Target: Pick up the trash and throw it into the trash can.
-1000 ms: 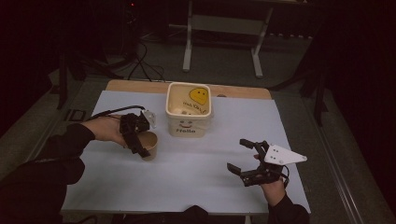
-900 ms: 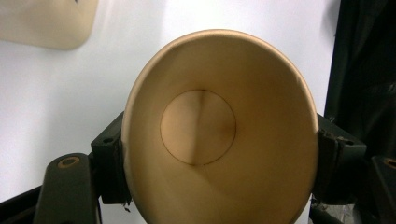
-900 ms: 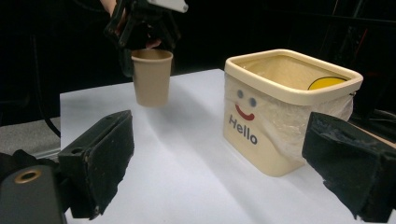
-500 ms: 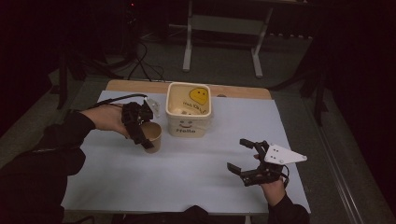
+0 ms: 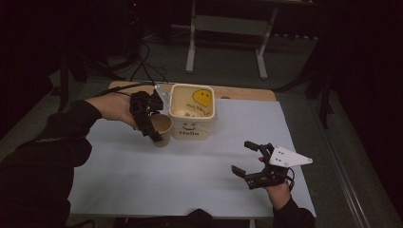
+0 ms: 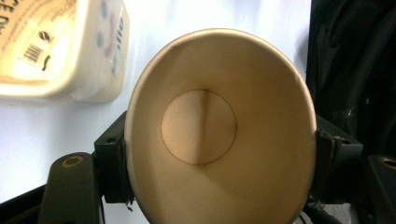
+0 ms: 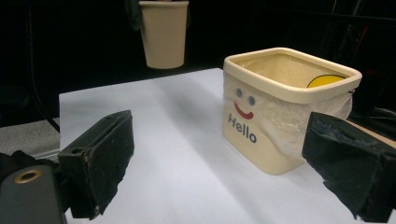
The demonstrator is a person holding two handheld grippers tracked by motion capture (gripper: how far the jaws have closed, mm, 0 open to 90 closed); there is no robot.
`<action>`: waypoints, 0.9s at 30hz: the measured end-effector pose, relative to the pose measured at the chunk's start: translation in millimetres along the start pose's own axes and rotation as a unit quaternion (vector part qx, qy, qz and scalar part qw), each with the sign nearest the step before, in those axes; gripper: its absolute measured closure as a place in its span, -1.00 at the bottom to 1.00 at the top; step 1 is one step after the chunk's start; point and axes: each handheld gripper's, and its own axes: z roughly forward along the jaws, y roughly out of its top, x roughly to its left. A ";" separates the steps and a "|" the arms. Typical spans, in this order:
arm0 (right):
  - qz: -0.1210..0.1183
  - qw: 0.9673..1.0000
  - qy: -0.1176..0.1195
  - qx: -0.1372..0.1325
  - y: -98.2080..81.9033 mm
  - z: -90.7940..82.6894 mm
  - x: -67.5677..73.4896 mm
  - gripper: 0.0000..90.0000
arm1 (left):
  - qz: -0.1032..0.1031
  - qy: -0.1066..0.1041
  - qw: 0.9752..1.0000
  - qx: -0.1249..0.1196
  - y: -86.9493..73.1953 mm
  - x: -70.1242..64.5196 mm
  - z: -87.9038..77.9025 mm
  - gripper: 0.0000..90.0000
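You've lifted the tan paper cup (image 5: 162, 128) off the table; left fingers (image 5: 153, 133), just closing, pinch it left of the cream plastic tub (image 5: 192, 117); right fingers (image 5: 239, 171) spread.

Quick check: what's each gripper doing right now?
Left gripper: shut on the paper cup, jaws just closing further.
Right gripper: open, holding nothing.

The left gripper (image 5: 151, 124) grips a paper cup (image 5: 161, 129) just beside the cream tub (image 5: 192, 118) near the surface's (image 5: 142, 180) far edge; the right gripper (image 5: 254, 161), jaws apart, sits near the right corner.
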 end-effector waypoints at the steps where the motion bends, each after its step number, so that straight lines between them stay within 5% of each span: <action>1: 0.000 1.000 0.000 0.000 -0.1 0.1 -0.1 -0.80 | 0.005 0.001 1.000 0.004 4.5 1.3 -3.7 -0.40; 27: 0.005 1.000 0.002 0.002 -2.1 -0.4 -0.4 -0.80 | 0.021 0.000 1.000 -0.015 52.4 30.7 -31.7 -0.37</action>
